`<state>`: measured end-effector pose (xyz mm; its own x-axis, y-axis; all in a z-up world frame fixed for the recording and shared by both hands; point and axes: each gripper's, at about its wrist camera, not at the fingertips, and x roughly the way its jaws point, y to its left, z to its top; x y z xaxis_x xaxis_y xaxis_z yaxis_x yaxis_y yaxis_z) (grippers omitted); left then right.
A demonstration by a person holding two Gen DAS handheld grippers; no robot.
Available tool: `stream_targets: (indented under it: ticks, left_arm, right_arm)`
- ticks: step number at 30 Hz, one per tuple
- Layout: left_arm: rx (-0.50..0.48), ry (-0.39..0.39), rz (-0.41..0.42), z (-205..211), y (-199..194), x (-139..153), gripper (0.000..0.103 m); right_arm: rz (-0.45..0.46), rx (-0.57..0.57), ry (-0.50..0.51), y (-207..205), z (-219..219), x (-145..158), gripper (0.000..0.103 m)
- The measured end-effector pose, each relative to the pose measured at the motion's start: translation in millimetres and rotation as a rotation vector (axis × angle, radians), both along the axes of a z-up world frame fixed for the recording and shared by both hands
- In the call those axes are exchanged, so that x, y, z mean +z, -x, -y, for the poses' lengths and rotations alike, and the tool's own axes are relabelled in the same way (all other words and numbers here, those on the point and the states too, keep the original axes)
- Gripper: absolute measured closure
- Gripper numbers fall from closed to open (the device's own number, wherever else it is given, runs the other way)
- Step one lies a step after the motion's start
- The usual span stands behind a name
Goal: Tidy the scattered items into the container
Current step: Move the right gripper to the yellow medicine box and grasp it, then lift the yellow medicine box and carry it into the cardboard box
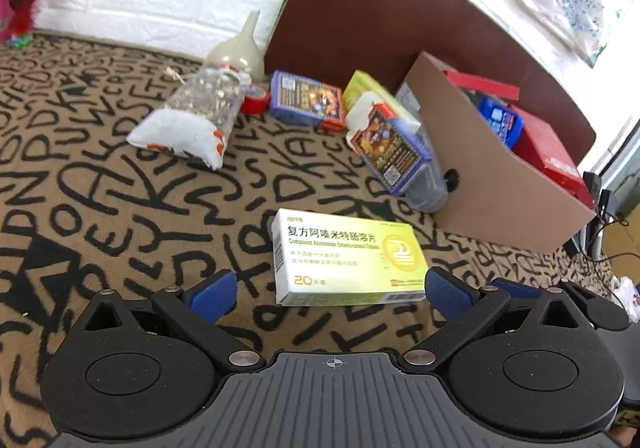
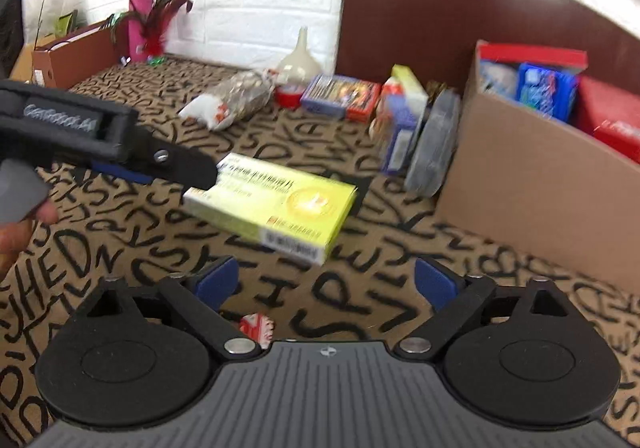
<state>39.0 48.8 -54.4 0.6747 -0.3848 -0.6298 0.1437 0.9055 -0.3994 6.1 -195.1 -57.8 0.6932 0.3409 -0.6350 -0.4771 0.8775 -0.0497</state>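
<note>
the left gripper sits lowest and nearest, its blue-padded jaws spread wide with nothing clamped; the yellow and white cardboard medicine box lies flat on the tan blanket printed with black letters, its near end between the pads, and i cannot tell whether either pad touches it. the right gripper is spread just as wide and holds nothing, with the same box ahead of its jaws and a small red and white wrapper on the blanket beneath them. further out, a blue card box leans on a grey round tin beside the brown cardboard container, which already has red and blue packs in it. a clear bag of dried bits, a red tape roll and a pale funnel lie near the white wall.
</note>
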Motion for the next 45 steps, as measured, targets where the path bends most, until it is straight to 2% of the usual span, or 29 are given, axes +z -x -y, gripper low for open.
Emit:
stream_targets:
  ticks: [4,9,14,17,23,31,34,40,45]
  left_arm:
    - [-0.022,0.005,-0.048,2.1,-13.6,-15.8,0.003]
    - [-0.035,0.002,-0.038,4.6,-20.3,-19.1,0.006]
    - [-0.067,-0.035,-0.030,9.4,-26.3,-19.7,0.020]
    - [-0.106,-0.060,-0.025,12.9,-27.4,-19.7,0.024]
    - [-0.101,-0.056,0.002,13.1,-30.2,-23.3,0.021]
    - [-0.111,-0.086,0.019,19.0,-33.8,-24.5,0.023]
    - [-0.110,-0.102,0.014,20.5,-32.0,-22.7,0.029]
    - [-0.109,-0.081,-0.015,21.3,-14.5,-13.5,0.032]
    - [-0.140,-0.066,0.054,38.1,8.2,14.5,0.031]
  right_arm:
    - [-0.004,0.017,-0.006,-2.8,-2.8,-2.1,0.024]
    - [-0.007,0.047,-0.004,-9.6,-6.7,-6.1,0.029]
    - [-0.033,0.051,-0.036,-25.1,-7.5,-9.7,0.035]
    - [-0.058,0.058,-0.055,-33.0,-6.4,-13.6,0.043]
    - [-0.074,0.066,-0.074,-40.7,-5.0,-17.9,0.043]
    - [-0.059,0.080,-0.052,-46.7,-16.2,-22.0,0.040]
    - [-0.065,0.073,-0.053,-45.6,-16.5,-21.2,0.040]
    - [-0.082,0.063,-0.086,-22.5,-5.8,-10.7,0.041]
    - [0.003,0.032,-0.095,8.2,12.6,16.5,0.041]
